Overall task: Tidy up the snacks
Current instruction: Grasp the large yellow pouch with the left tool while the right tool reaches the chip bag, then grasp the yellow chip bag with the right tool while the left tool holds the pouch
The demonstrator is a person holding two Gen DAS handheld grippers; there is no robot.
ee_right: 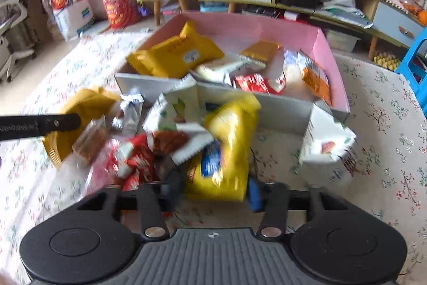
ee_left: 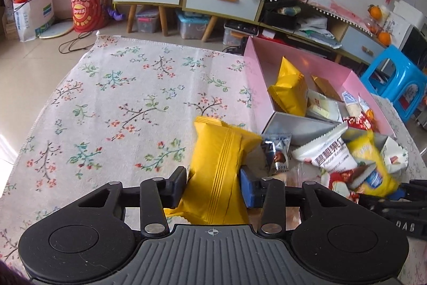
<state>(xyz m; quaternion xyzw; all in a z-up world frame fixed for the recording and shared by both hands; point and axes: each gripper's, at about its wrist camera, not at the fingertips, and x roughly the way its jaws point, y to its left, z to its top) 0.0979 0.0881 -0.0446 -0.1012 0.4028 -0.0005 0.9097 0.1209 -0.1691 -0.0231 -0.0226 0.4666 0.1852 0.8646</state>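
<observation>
Pink box (ee_right: 327,44) on desk: assorted snack packets inside. Left gripper (ee_left: 213,186) fingers pinching orange packet (ee_left: 221,164); right gripper (ee_right: 213,188) fingers pinching yellow packet (ee_right: 229,140).

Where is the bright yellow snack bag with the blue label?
Right wrist view, centre: the bright yellow snack bag sits between the right gripper jaws, before the pink box.
</observation>
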